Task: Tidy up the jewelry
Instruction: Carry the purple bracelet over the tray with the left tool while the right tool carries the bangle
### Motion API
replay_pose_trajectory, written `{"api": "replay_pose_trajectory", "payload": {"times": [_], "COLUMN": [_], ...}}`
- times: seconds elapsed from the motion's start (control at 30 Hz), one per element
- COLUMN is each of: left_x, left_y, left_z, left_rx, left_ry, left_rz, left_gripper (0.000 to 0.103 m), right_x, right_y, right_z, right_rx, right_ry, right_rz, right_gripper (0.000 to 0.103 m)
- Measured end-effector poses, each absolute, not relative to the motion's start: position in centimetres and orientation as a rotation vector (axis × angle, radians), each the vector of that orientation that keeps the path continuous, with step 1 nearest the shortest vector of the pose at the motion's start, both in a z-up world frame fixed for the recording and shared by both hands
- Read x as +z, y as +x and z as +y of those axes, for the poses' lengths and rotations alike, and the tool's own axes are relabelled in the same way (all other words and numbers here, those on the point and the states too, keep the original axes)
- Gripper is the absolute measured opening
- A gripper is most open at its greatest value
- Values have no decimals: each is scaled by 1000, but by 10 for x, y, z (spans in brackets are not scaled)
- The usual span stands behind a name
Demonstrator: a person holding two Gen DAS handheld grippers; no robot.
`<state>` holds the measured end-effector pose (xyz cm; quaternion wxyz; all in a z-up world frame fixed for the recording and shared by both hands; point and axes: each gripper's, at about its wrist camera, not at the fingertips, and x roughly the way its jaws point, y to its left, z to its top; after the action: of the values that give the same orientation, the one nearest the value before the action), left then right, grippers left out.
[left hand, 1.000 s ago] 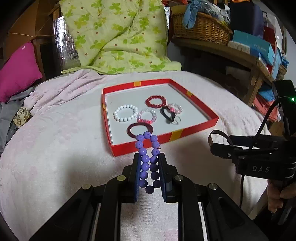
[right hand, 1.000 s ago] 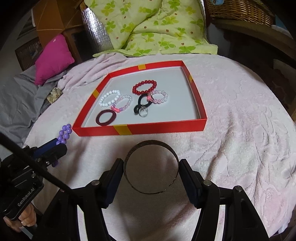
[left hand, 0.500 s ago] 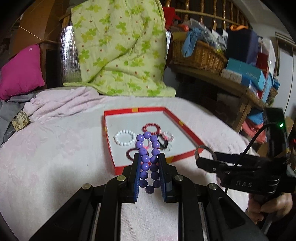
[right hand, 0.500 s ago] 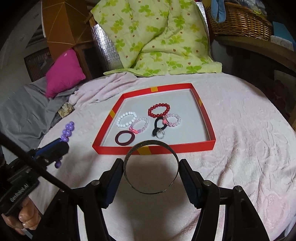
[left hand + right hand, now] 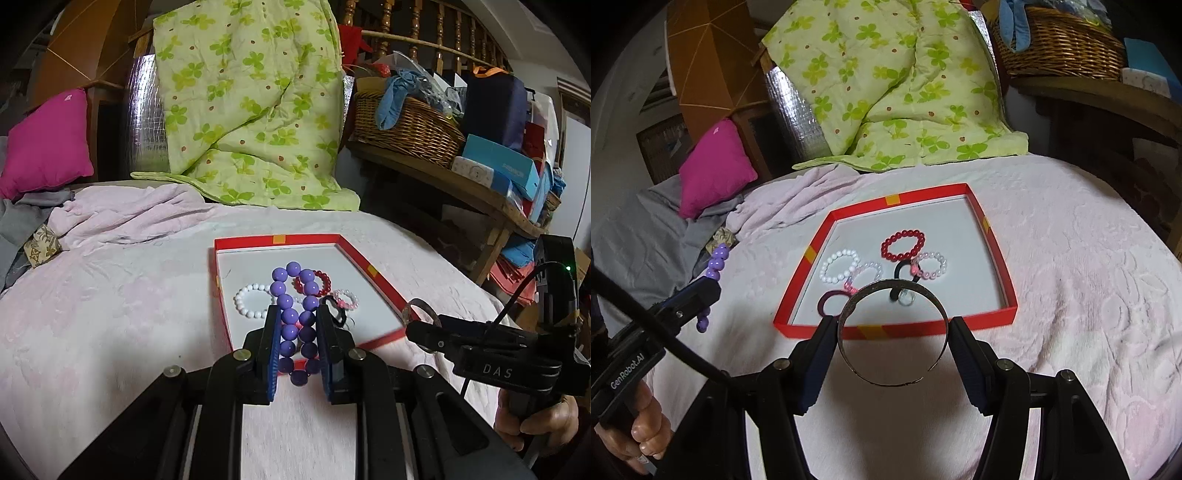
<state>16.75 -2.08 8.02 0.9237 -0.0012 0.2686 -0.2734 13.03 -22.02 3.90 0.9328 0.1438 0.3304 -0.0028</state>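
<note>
- Nearest, left gripper (image 5: pixel 297 343) nipped tight on purple beads (image 5: pixel 295 314), loop standing up between the pads, off the bed; held short of the box (image 5: pixel 369 267)
- Right gripper (image 5: pixel 893 354) about half open, pads pressed on either side of a metal bangle (image 5: pixel 893 338); bangle open at one side, also in the air, just short of the box's near wall
- Beyond both, red box with white floor, flat on the bed; inside: white beads (image 5: pixel 839 270), red beads (image 5: pixel 903 249), pale pink beads (image 5: pixel 930 265), clear-pink beads (image 5: pixel 866 275), dark ring (image 5: pixel 829 304), black band (image 5: pixel 905 275) with a small clear ring; several touching or overlapping, loosely clustered
- Judged well along: six or so pieces boxed, two in the grippers left to set down; nothing loose seen on the bed; free floor at the box's right and far side
- Surface: pink blanket (image 5: pixel 1071 277), soft and textured, rumpled at the far left
- Further: magenta cushion (image 5: pixel 714 168), grey cloth, green quilt (image 5: pixel 897 85) draped upright over foil
- Farthest right: wooden shelf with wicker basket (image 5: pixel 402 127), boxes, bags; banister above
</note>
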Motion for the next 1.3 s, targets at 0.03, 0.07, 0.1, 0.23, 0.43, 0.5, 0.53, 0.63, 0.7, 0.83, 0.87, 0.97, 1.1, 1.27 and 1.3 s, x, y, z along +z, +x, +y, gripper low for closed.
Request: {"api": "replay_pose_trajectory", "payload": {"times": [0.03, 0.07, 0.1, 0.23, 0.43, 0.5, 0.53, 0.63, 0.7, 0.83, 0.87, 0.97, 1.1, 1.27, 1.3], "left_x": [80, 80, 79, 74, 63, 59, 58, 54, 50, 44, 43, 40, 37, 34, 34], "left_y": [172, 175, 179, 194, 208, 211, 212, 215, 219, 223, 224, 226, 228, 229, 228], "left_z": [-24, -26, -29, -43, -60, -64, -66, -70, -73, -79, -79, -81, -84, -87, -87], "left_rx": [-561, -560, -558, -559, -557, -559, -559, -551, -536, -512, -509, -501, -492, -488, -488], "left_ry": [1, 3, 7, 22, 53, 63, 67, 86, 99, 122, 127, 134, 147, 158, 159], "left_rz": [553, 553, 555, 574, 603, 615, 619, 627, 639, 664, 666, 673, 684, 696, 699], "left_gripper": [20, 20, 20, 20, 20, 20, 20, 20, 20, 20, 20, 20, 20, 20, 20], "right_x": [39, 38, 38, 37, 41, 37, 35, 28, 26, 18, 15, 9, 4, 0, 0], "right_y": [133, 137, 140, 159, 188, 198, 200, 208, 210, 216, 218, 222, 226, 227, 227], "right_z": [-223, -227, -229, -241, -257, -263, -264, -264, -265, -269, -271, -274, -275, -276, -276], "right_rx": [-6, -6, -9, -9, 7, 15, 17, 22, 28, 22, 18, 15, 18, 14, 13], "right_ry": [302, 315, 323, 367, 443, 484, 495, 512, 517, 540, 548, 570, 576, 587, 587], "right_rz": [677, 680, 682, 683, 657, 663, 668, 697, 703, 717, 724, 738, 744, 753, 753], "right_gripper": [65, 65, 65, 65, 65, 65, 65, 65, 65, 65, 65, 65, 65, 65, 65]}}
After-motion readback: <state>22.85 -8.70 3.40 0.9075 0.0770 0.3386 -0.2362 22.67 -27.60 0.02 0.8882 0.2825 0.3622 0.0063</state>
